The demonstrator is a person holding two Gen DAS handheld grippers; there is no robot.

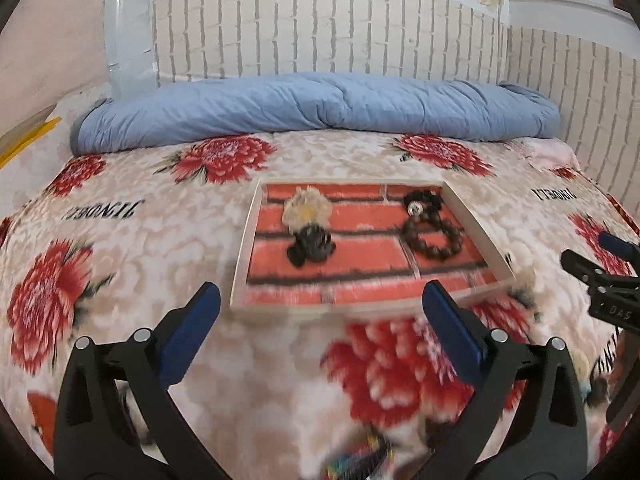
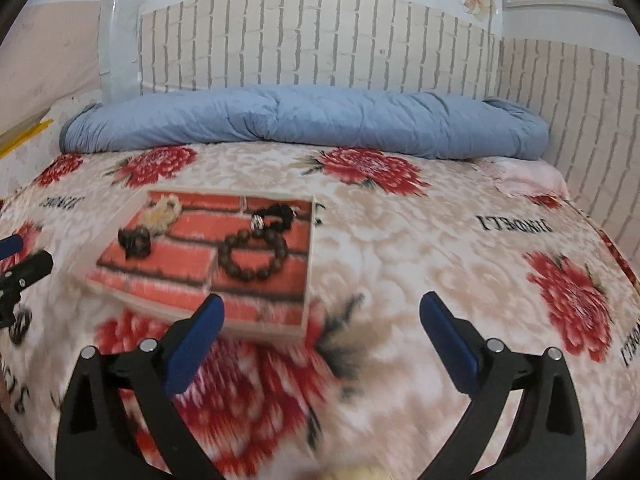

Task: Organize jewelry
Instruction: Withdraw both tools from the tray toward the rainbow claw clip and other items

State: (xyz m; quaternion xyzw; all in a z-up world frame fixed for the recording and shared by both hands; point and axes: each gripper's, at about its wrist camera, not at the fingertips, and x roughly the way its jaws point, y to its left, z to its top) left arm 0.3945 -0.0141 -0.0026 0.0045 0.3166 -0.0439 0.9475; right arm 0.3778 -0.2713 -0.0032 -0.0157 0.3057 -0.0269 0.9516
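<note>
On the floral bedspread (image 1: 120,216) lies a shallow tray (image 1: 486,240) with a red brick-pattern floor, its long sides running left to right in the left wrist view. Motion blur smears its near rim. Inside it, a brown bead bracelet (image 1: 434,238) lies flat at the right, touching a black beaded piece (image 1: 422,201) behind; a pale fluffy item (image 1: 306,208) and a black item (image 1: 310,244) at the left are hard to identify. The left gripper (image 1: 320,312) and right gripper (image 2: 320,318) both hover with jaws spread wide, holding nothing. Colourful objects at the left view's bottom edge are cut off and blurred.

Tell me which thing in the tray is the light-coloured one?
The fluffy cream hair tie at the tray's far left. The black tie below it and both bead bracelets on the right are dark.
</note>
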